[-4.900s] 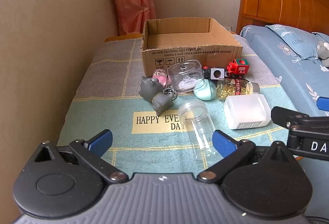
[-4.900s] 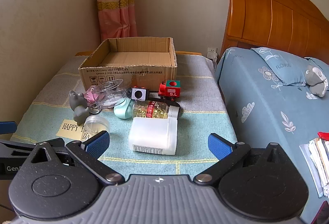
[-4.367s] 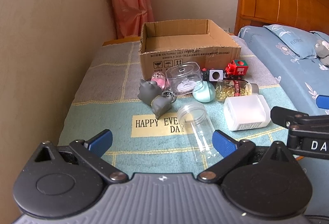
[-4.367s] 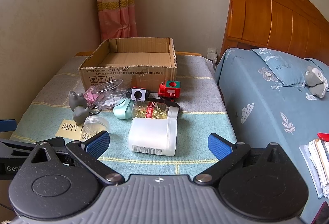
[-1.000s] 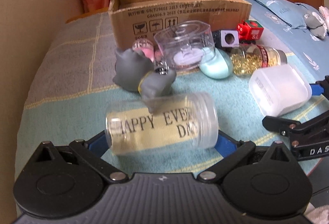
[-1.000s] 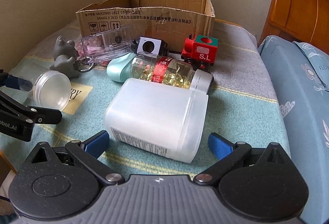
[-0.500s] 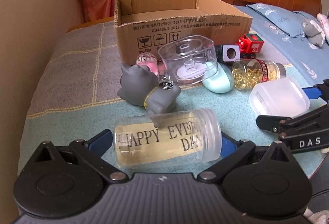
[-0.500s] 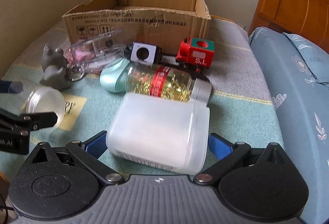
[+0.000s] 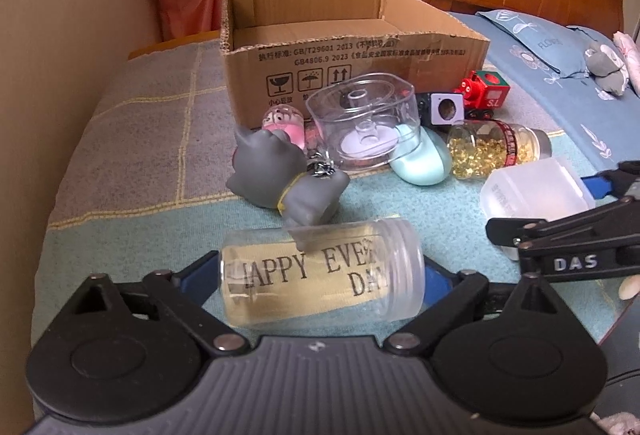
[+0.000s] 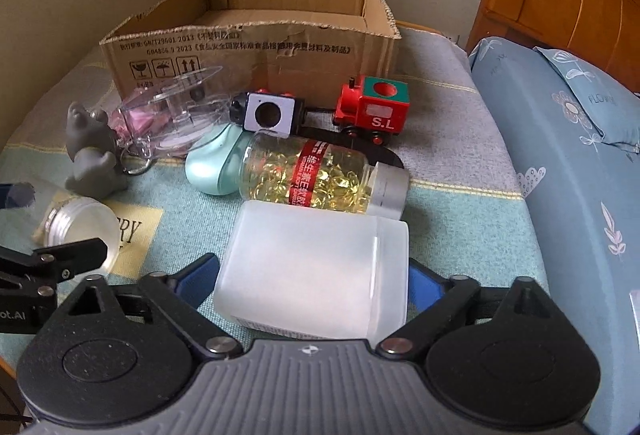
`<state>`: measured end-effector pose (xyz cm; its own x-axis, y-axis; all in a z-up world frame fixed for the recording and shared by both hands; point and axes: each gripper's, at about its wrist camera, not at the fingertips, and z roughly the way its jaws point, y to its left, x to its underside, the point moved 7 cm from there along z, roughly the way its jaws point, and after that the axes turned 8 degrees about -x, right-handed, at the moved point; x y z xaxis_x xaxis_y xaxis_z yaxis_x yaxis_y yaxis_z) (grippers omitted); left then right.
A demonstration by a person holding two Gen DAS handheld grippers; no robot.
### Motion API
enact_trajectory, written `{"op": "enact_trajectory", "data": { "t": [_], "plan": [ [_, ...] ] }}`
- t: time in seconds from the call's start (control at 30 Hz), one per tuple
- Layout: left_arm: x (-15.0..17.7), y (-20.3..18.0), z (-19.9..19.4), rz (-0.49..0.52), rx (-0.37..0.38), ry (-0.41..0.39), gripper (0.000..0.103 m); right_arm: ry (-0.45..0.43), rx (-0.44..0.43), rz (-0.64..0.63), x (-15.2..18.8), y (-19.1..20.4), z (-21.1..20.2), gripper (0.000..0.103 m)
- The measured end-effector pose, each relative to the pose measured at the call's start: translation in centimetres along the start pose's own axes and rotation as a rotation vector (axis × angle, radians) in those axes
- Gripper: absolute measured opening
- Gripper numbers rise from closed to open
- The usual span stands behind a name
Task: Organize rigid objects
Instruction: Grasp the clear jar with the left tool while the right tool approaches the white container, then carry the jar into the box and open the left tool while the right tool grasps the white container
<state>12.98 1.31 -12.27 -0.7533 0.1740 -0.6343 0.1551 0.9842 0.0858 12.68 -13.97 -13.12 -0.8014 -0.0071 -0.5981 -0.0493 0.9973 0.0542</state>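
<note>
Cardboard box (image 9: 352, 63) printed "GB4806.9 2023", red train (image 10: 372, 111) "S.L"

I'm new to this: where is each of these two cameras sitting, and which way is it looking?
Left wrist: sits on the left gripper, looking forward and down along its fingers at a clear jar lying between them; the right gripper shows at the right edge.
Right wrist: sits on the right gripper, looking forward and down at a white bottle between its fingers; the left gripper's tip appears at left.
Both share the cardboard box, red toy train and capsule bottle.
</note>
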Motion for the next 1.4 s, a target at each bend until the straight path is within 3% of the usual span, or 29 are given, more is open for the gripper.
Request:
{"op": "enact_trajectory", "data": {
  "t": [0.07, 0.57, 0.83, 1.13, 1.4],
  "plan": [
    [0.0, 0.0, 0.0, -0.003, 0.004, 0.010, 0.090, 0.010, 0.001, -0.004, 0.1, 0.0, 0.1, 0.090],
    [-1.0, 0.1, -2.5, 0.061, 0.003, 0.001, 0.090, 0.052, -0.089, -0.126, 1.0, -0.5, -2.2, 0.088],
    [-3.4, -0.5, -4.3, 0.081, 0.017, -0.037, 0.090, -0.021, -0.168, -0.187, -1.1, 0.4, -5.2, 0.088],
    [-10.1, -0.2, -4.5, 0.083, 0.020, -0.094, 0.090, -0.120, -0.229, -0.206, -6.2, 0.0, -7.2, 0.088],
    [-17.5, 0.0, -0.9, 0.103, -0.024, -0.126, 0.090, -0.197, -0.245, -0.205, -11.3, -1.2, -6.8, 0.088]
  ]
}}
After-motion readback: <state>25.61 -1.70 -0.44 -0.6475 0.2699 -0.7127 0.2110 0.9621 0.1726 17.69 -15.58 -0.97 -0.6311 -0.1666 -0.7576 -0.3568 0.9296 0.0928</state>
